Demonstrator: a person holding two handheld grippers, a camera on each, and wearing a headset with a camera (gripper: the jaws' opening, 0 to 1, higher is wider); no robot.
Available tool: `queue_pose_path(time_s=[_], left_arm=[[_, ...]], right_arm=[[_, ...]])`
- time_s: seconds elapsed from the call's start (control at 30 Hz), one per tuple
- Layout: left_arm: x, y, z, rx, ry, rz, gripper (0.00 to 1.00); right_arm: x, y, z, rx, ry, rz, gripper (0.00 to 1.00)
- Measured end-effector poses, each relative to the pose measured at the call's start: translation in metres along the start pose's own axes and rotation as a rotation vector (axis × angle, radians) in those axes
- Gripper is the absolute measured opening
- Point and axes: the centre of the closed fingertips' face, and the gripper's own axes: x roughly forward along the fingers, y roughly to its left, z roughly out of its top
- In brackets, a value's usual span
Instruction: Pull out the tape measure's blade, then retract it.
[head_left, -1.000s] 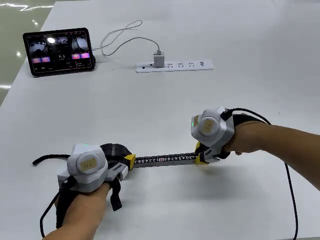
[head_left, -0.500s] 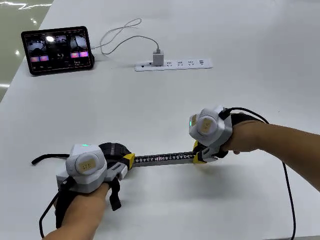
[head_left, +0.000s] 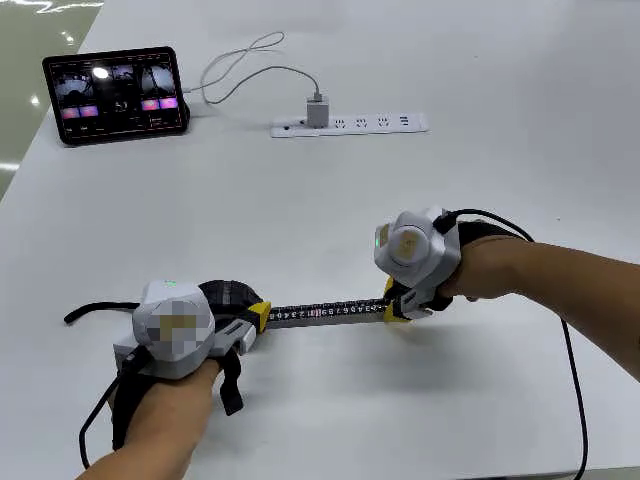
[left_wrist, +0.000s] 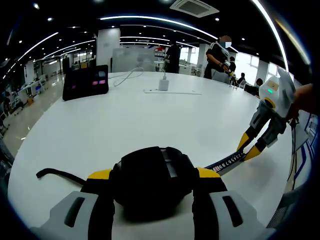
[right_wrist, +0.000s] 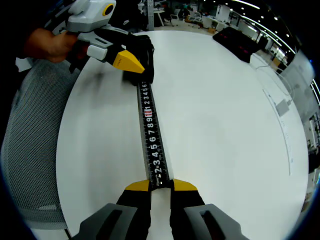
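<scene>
1. Tablet with a lit screen stands propped at the far left of the white tabletop. A power strip lies at the far middle with a white charger plugged into it. A white cable loops from the charger toward the tablet.
2. All of these sit on the far side of the tabletop, well apart from the work near the person.
3. A black strap trails on the surface to the left of the tape measure. A black cord runs along the person's right forearm.
4. In the left gripper view, people stand in the background beyond the tabletop's edge.
5. The tape measure, a round black body, rests on the tabletop at the person's near left.
6. The left hand-held gripper is clamped on it, one yellow-tipped jaw against each side.
7. The blade is drawn out of the body and lies flat on the tabletop with its printed numerals facing up.
8. Its long axis runs left to right across the head view, climbing slightly toward the right.
9. In the right gripper view the blade points straight ahead from the jaws to the body.
10. The right hand-held gripper is closed narrowly on the blade's free end, with the yellow tips pinching it from both edges just above the surface.
</scene>
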Motion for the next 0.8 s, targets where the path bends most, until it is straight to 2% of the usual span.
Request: queue_pose_path(time_s=[0.8], left_arm=[[-0.0003,-0.0006,0.0003,-0.002,0.004,0.002,0.58]], right_arm=[[0.0026,-0.0001,0.0068,0.000,-0.006,-0.006,0.10]])
